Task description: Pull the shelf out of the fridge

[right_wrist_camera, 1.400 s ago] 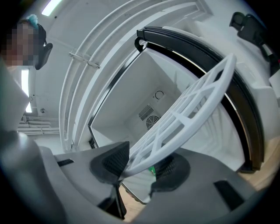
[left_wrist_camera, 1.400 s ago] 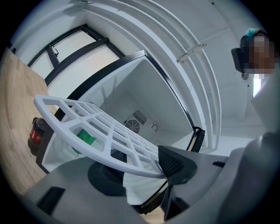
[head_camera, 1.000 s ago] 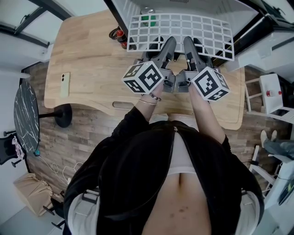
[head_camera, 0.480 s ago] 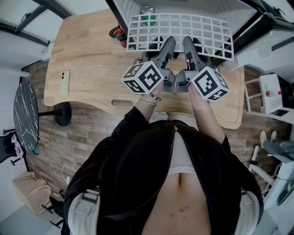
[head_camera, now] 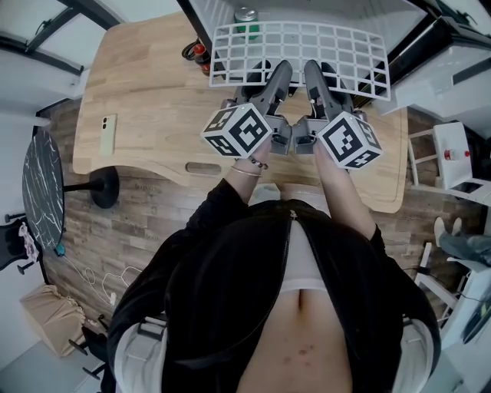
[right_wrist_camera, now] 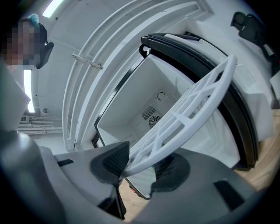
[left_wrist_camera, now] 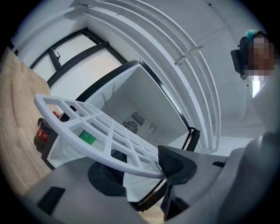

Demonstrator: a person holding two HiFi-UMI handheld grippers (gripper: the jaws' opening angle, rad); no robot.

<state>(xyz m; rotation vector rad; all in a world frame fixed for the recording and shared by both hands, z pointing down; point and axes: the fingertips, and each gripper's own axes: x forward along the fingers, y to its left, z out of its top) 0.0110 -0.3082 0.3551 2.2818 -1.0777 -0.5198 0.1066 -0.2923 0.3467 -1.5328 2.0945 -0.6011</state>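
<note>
Shelf [head_camera: 347,47] in left claw [head_camera: 281,74], right claw [head_camera: 313,72]

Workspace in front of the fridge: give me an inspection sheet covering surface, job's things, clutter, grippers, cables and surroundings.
Surface: light wooden table.
Job's things: white grid shelf held out before the open fridge, over the table.
Clutter: phone at the table's left; red-labelled bottle and green can by the shelf's far left corner.
Grippers: left gripper and right gripper both clamp the shelf's near edge.
Cables: what looks like a thin cable on the floor.
Surroundings: dark round table, wood-plank floor.
</note>
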